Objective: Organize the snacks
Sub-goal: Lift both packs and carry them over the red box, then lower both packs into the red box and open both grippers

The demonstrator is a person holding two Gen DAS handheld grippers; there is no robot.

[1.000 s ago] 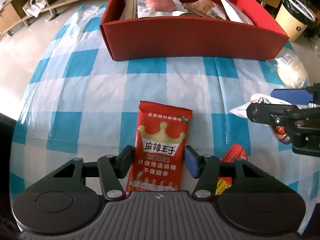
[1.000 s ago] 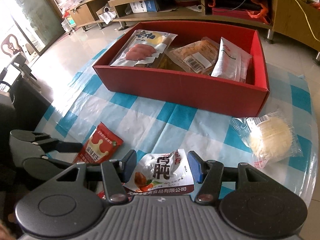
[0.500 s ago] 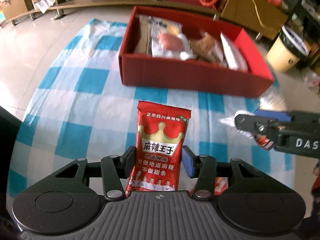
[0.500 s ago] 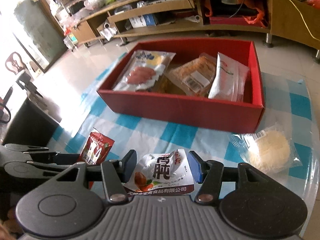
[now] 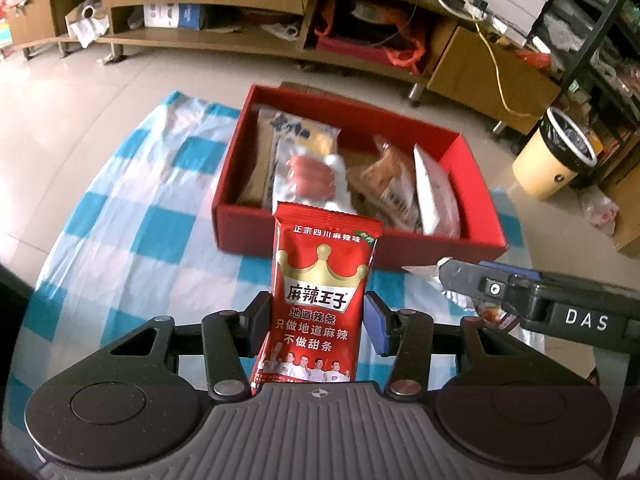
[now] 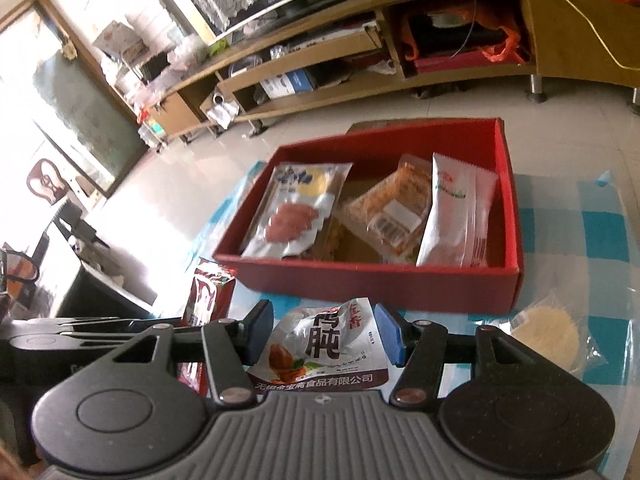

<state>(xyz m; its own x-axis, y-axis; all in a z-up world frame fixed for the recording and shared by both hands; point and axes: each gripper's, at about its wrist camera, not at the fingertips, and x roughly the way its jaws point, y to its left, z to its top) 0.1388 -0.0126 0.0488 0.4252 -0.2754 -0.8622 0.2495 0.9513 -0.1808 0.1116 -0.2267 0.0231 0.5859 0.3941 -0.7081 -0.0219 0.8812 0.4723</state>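
Observation:
My left gripper (image 5: 318,320) is shut on a red snack packet with a gold crown (image 5: 322,292), held upright above the checked cloth. My right gripper (image 6: 324,334) is shut on a white and clear chicken snack bag (image 6: 324,348), also lifted. Ahead of both lies the red box (image 5: 400,248) (image 6: 376,280), which holds several packets: a sausage pack (image 6: 294,222), a brownish pack with a barcode (image 6: 390,210) and a white sachet (image 6: 456,210). In the left wrist view the right gripper's arm (image 5: 540,300) reaches in from the right. The red packet (image 6: 208,300) shows at left in the right wrist view.
A blue and white checked cloth (image 5: 132,240) covers the table. A clear bag with a round pale cake (image 6: 548,332) lies right of the box front. A low wooden TV stand (image 5: 280,12) runs along the back, and a cream bin (image 5: 552,156) stands on the floor at right.
Both grippers have risen with their packets. The red crown packet has left the cloth and now hangs in front of the box. The box looks farther off and smaller.

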